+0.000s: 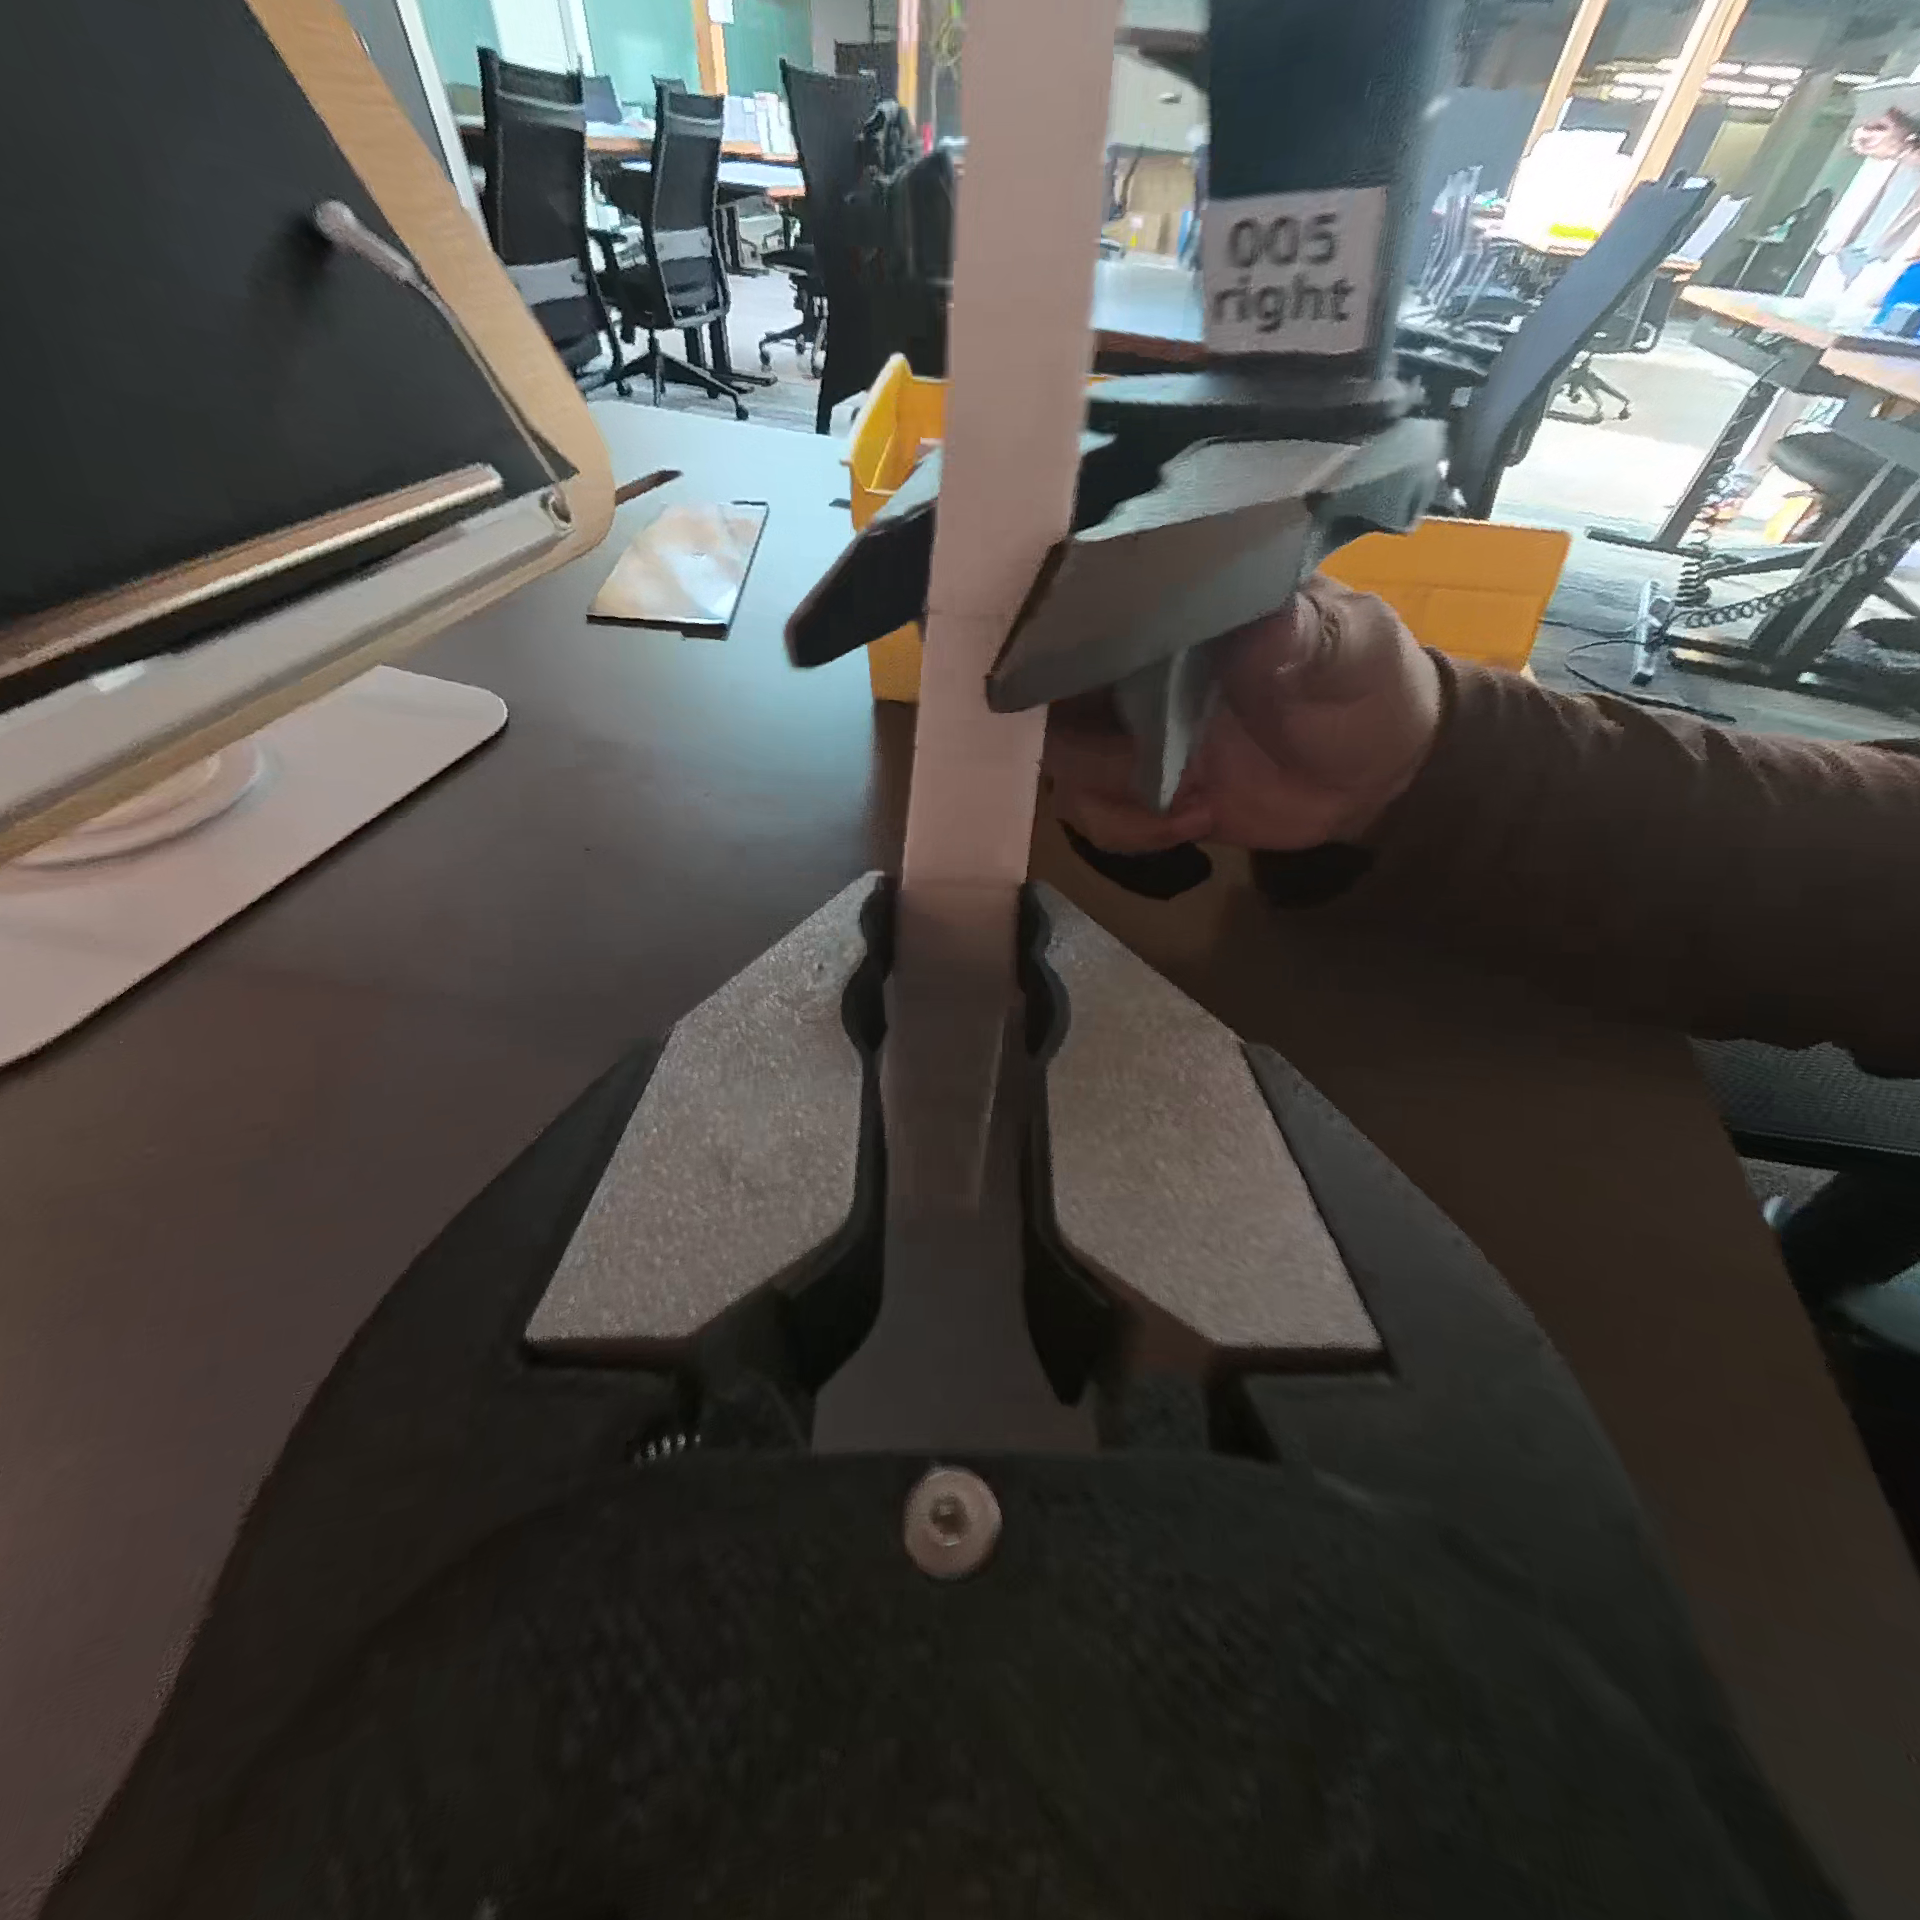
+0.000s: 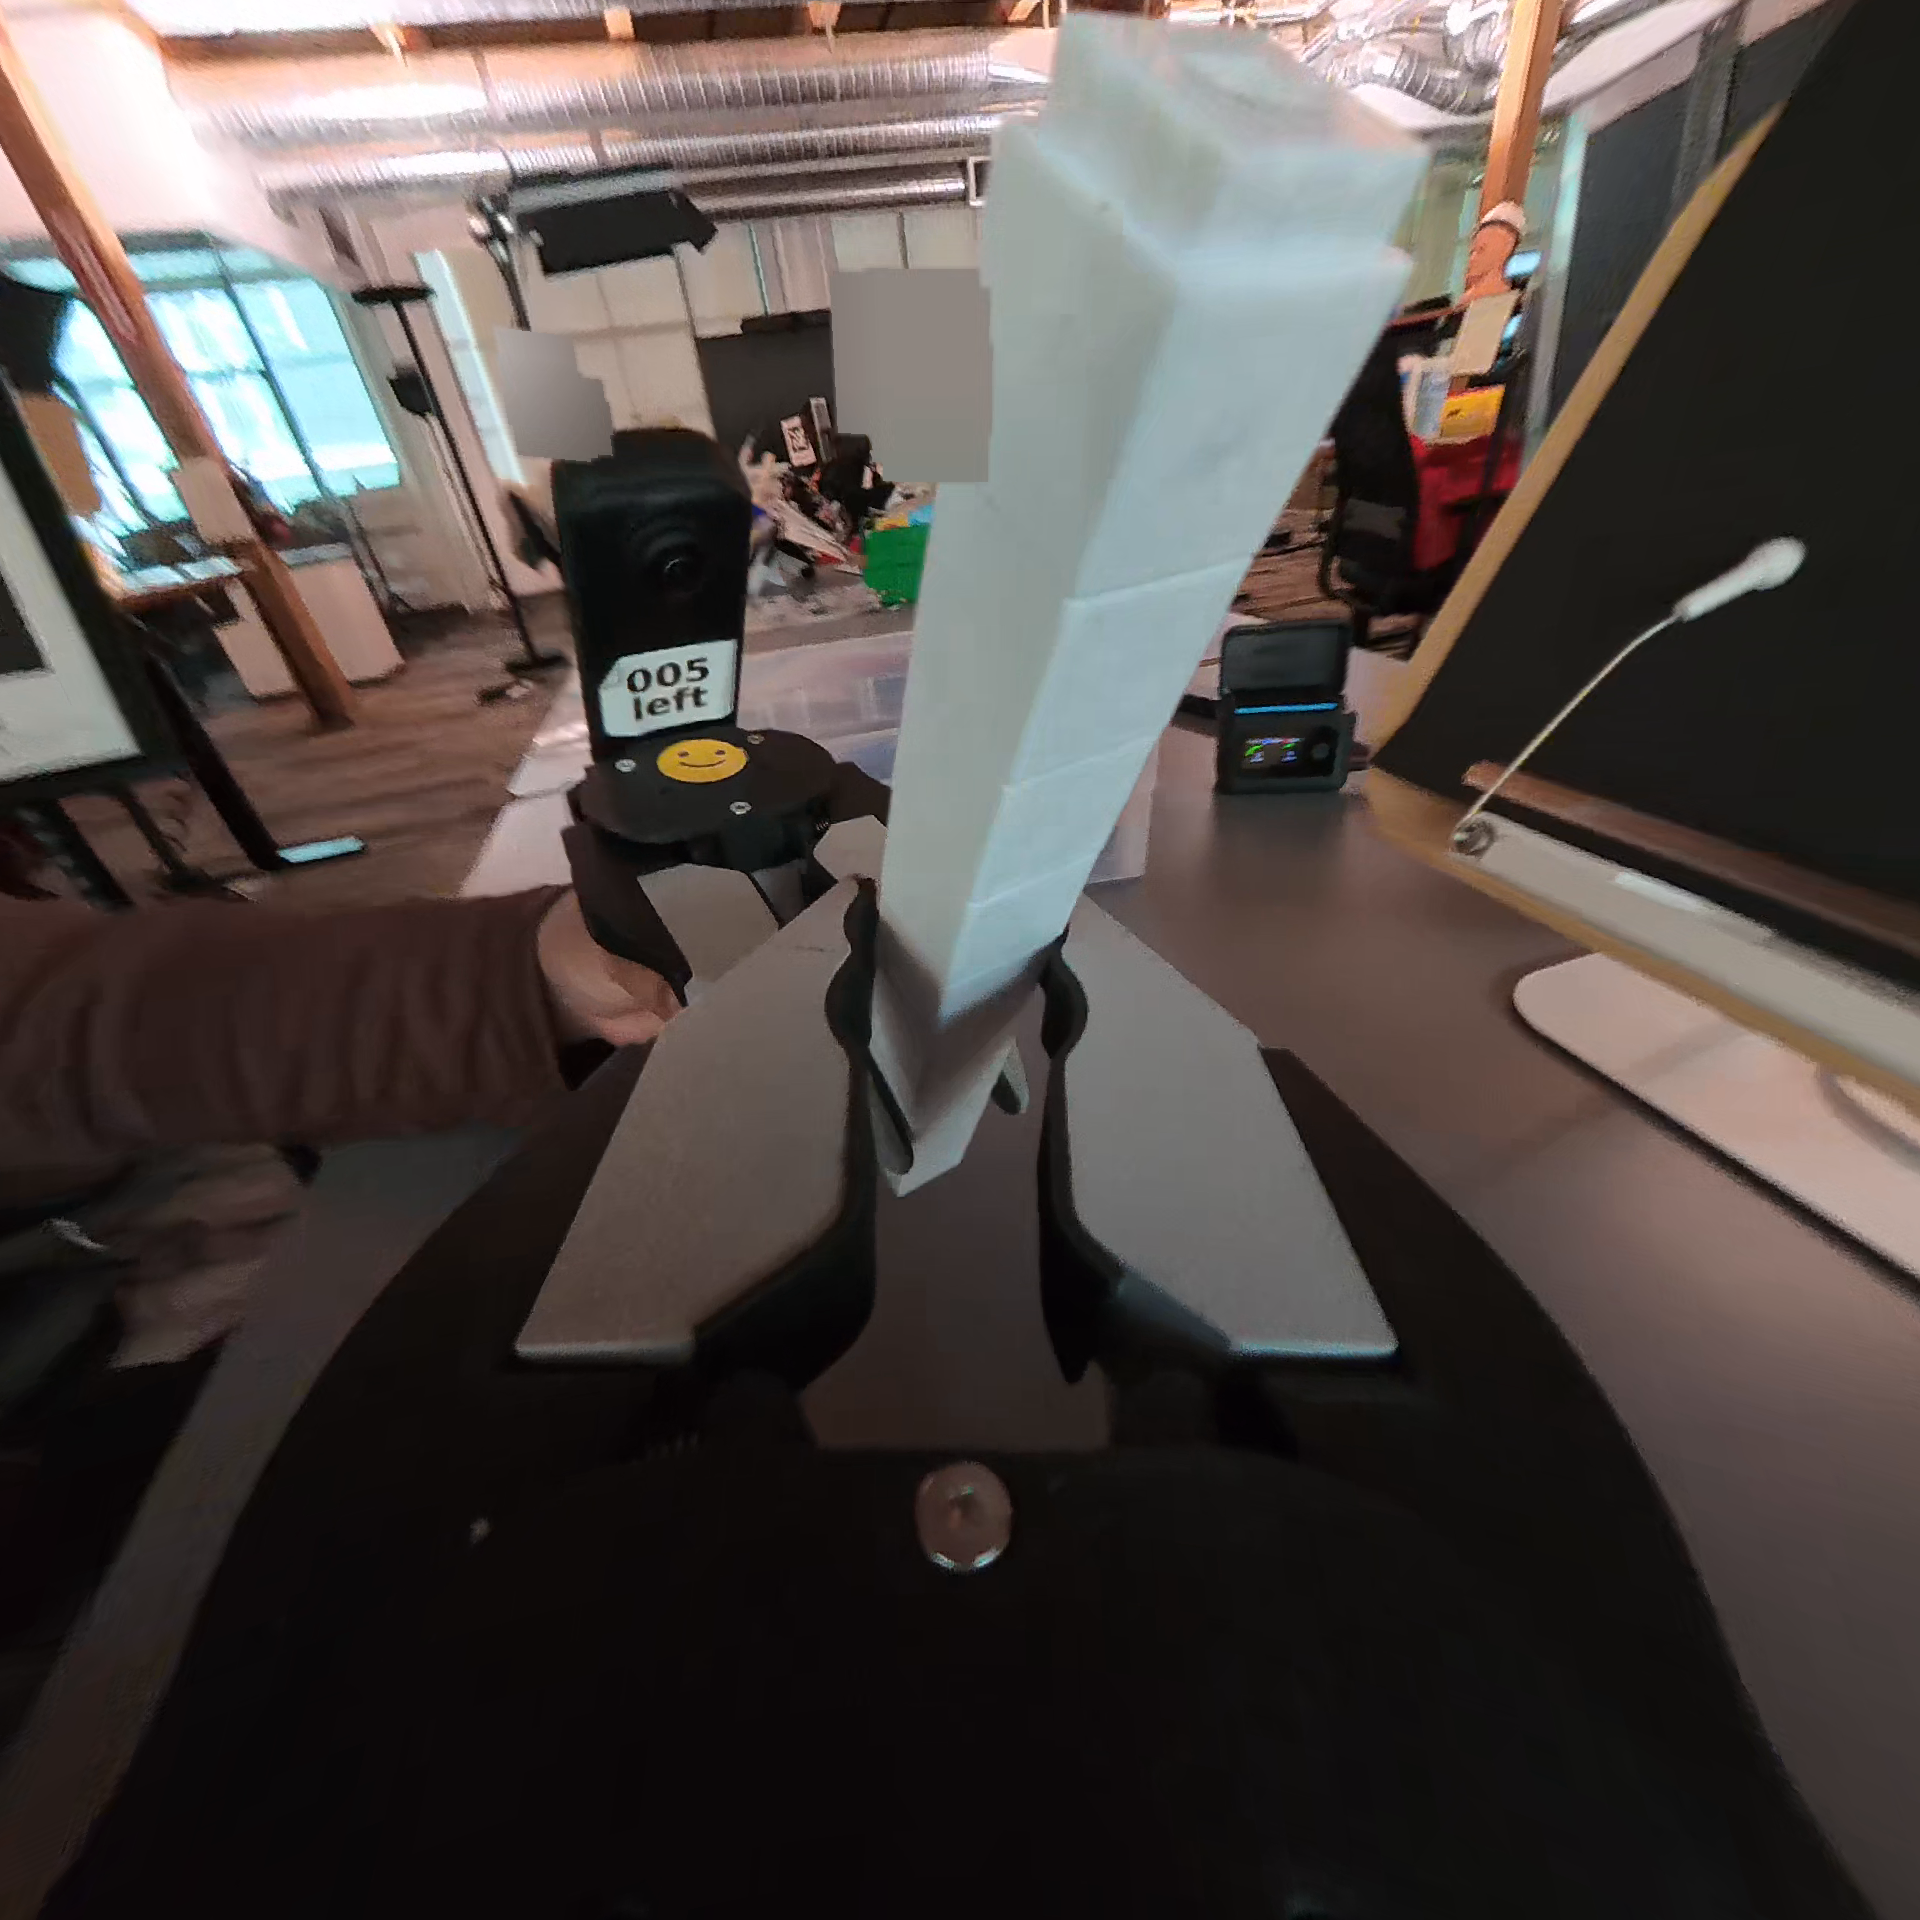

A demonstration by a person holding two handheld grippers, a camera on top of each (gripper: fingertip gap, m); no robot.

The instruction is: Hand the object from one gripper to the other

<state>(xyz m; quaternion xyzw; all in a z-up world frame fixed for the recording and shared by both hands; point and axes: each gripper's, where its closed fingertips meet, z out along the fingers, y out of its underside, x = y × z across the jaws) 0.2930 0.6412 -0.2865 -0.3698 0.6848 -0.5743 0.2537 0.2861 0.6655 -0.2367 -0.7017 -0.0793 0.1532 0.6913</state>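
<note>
A long white bar [image 1: 1023,312] stands upright between both grippers. My left gripper [image 1: 958,904] is shut on its lower end, which sits dark in shadow between the jaws. My right gripper [image 1: 925,655] faces it from the far side and clamps the bar a little higher up. In the right wrist view the bar [image 2: 1122,520] rises, tilted, from between the right gripper [image 2: 956,956] fingertips, which press on both its sides. The left gripper's camera body [image 2: 665,582] shows behind at left; its fingertips are hidden behind my right finger.
A dark table [image 1: 520,1039] lies below. A black board with a wood rim on a silver base [image 1: 208,312] stands at left, also in the right wrist view [image 2: 1662,520]. Yellow bins [image 1: 1444,592], a flat dark plate [image 1: 681,566] and a small screen device [image 2: 1285,717] sit farther back. Across from one pair of fingers to the other is roughly 5 cm.
</note>
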